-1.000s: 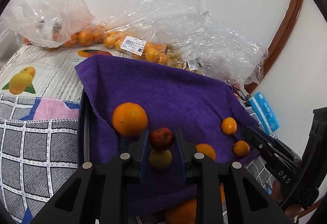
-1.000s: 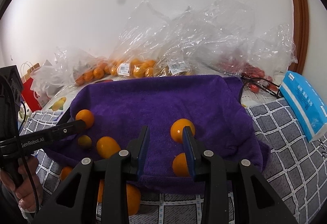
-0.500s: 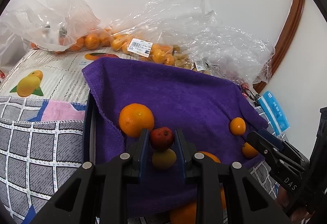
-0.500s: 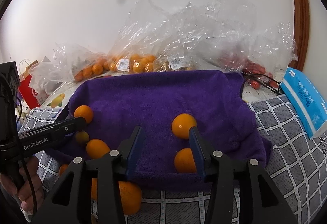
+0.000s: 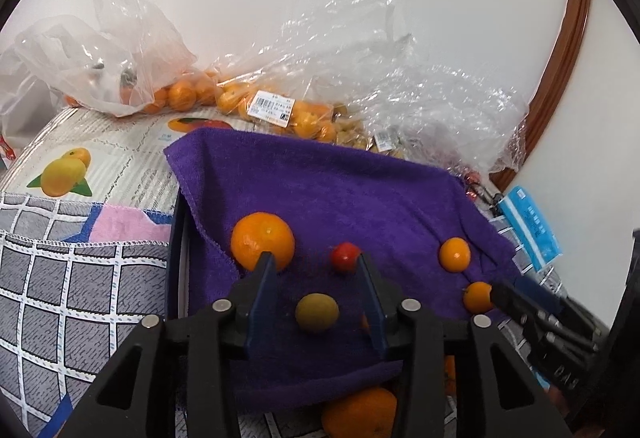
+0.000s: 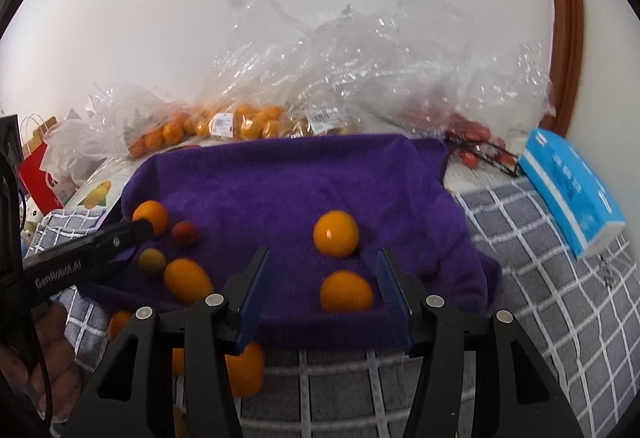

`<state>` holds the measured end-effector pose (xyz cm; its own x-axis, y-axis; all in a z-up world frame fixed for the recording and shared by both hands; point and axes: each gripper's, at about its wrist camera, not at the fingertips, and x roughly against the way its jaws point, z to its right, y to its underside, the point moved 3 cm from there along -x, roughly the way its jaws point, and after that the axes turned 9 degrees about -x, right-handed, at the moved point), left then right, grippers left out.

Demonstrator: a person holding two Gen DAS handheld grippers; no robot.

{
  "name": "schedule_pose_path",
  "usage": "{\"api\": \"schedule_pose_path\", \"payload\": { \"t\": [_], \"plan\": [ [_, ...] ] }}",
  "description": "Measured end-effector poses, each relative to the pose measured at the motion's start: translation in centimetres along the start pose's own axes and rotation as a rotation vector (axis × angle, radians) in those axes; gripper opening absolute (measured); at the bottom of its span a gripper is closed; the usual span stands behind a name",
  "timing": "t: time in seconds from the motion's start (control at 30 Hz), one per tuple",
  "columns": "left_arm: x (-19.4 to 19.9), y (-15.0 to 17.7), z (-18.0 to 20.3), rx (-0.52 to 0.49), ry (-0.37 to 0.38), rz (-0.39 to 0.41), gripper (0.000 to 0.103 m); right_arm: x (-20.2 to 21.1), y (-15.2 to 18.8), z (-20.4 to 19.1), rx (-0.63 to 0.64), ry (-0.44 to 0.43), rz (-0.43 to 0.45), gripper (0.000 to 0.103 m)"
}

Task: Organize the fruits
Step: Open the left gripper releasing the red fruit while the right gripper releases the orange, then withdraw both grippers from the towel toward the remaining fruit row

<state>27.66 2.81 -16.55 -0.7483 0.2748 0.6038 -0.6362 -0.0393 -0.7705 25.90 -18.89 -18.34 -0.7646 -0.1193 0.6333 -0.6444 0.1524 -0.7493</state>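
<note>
A purple towel [image 5: 340,190] carries the loose fruit. My left gripper [image 5: 314,262] hovers low over it with its jaws opening. A small red fruit [image 5: 345,257] lies free on the towel just inside the right fingertip. A yellow-green fruit [image 5: 317,312] lies between the fingers, and a large orange [image 5: 262,240] sits by the left fingertip. My right gripper [image 6: 322,254] is also opening. One small orange [image 6: 346,291] lies between its fingers, untouched, and another orange [image 6: 336,233] sits just past the tips.
Clear plastic bags of oranges [image 6: 248,124] and red fruit [image 6: 472,130] line the wall. A blue tissue pack [image 6: 572,186] lies at the right and a red bag [image 6: 38,174] at the left. Oranges [image 6: 244,370] sit on the checked cloth [image 6: 540,278] below the towel's front edge.
The left jaws have opened and let go of the red fruit, which now rests on the towel. The right jaws have spread wider around the near small orange.
</note>
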Motion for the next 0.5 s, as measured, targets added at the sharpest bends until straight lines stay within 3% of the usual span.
{"api": "schedule_pose_path", "payload": {
  "t": [0.17,0.4,0.5],
  "plan": [
    [1.1,-0.2,0.0,0.009,-0.015,0.023,0.041,1.9,0.9,0.6,-0.005,0.076,0.033,0.053],
    [3.6,-0.9,1.0,-0.037,-0.057,0.091,0.041,4.7,1.3,1.2,-0.06,0.066,0.023,0.053],
    [4.4,-1.2,1.1,-0.037,-0.06,0.048,0.041,6.3,1.1,0.8,-0.047,0.075,0.045,0.053]
  ]
}}
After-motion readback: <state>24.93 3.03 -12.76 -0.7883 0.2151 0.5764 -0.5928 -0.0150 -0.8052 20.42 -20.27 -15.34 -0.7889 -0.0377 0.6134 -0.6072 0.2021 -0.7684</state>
